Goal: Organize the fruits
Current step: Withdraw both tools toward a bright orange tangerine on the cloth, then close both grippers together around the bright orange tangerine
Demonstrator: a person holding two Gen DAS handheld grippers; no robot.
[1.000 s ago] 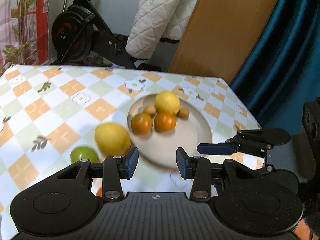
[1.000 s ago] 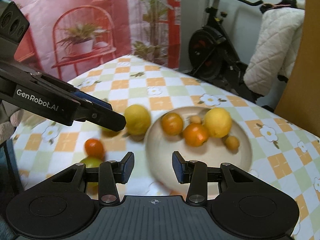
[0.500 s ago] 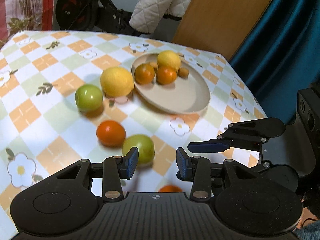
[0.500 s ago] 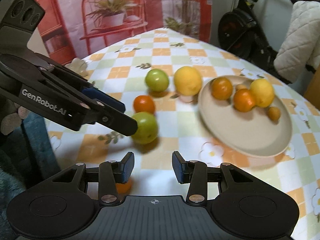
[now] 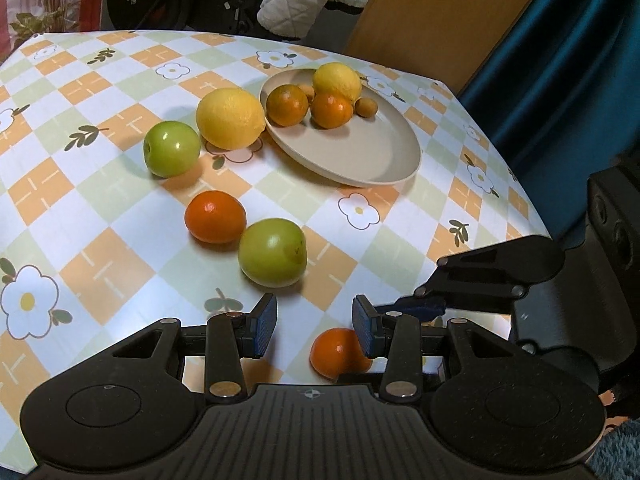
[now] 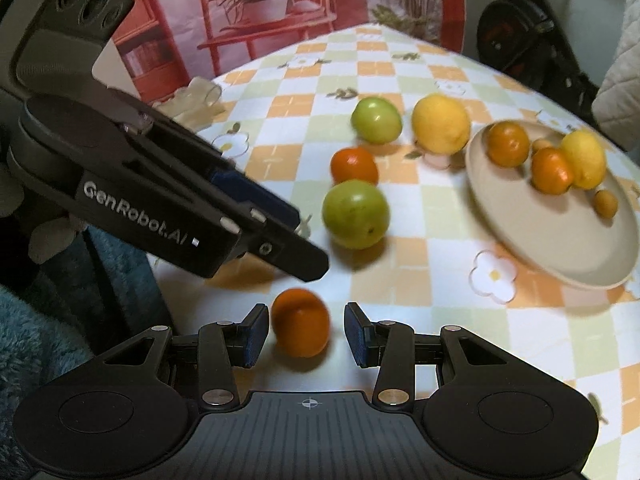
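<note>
On the counter (image 5: 120, 248), the left tongs (image 5: 314, 326) stand open and empty. At four o'clock of them sits an orange (image 5: 338, 354), probably untouched, between the open right tongs (image 6: 306, 334). The plate (image 5: 360, 156) lies at twelve o'clock.

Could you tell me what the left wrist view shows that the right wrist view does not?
Only the left wrist view shows the teal curtain and wooden board. Only the right wrist view shows the red plant backdrop and a crumpled plastic piece. Both show the plate, two green apples, and the near orange by the open claws.
</note>
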